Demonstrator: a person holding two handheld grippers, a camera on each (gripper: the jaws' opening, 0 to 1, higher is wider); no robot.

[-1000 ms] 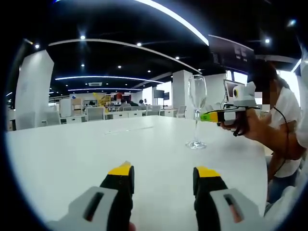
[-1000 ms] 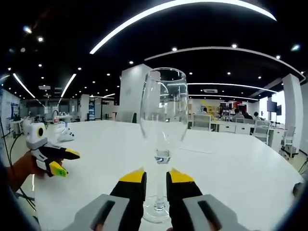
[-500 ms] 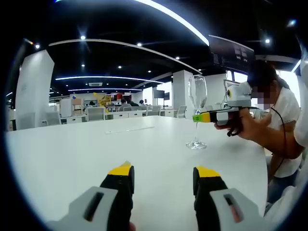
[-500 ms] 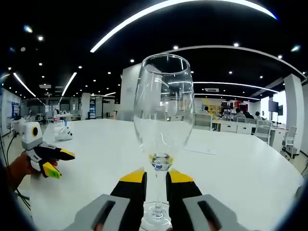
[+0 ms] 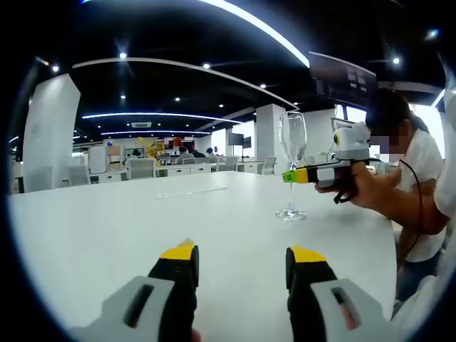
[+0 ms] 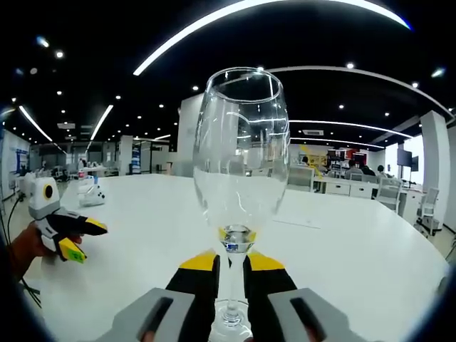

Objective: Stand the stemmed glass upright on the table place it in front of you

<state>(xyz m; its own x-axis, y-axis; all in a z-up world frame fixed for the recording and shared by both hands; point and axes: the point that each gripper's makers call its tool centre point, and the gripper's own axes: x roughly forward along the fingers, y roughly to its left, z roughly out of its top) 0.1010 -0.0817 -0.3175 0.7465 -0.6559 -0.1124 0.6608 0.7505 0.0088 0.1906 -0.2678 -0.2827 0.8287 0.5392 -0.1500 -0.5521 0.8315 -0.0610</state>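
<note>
A clear stemmed glass stands upright near the smooth white tabletop's right edge. The right gripper pinches its thin stem between 2 yellow-tipped fingers. The left gripper hangs open, well apart.

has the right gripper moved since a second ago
Yes. In the left gripper view the right gripper has slid left along the stemmed glass, fingers now across its stem; the glass base stays put.

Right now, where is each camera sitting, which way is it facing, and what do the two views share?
Left gripper view: rides the left tongs, held open low over the white table, looking across it at the upright stemmed glass; the person's hand holds the right tongs at its stem.
Right gripper view: rides the right tongs, closed on the stem, facing the glass bowl; the left tongs sit at left.
Shared: glass, table, both tongs.
</note>
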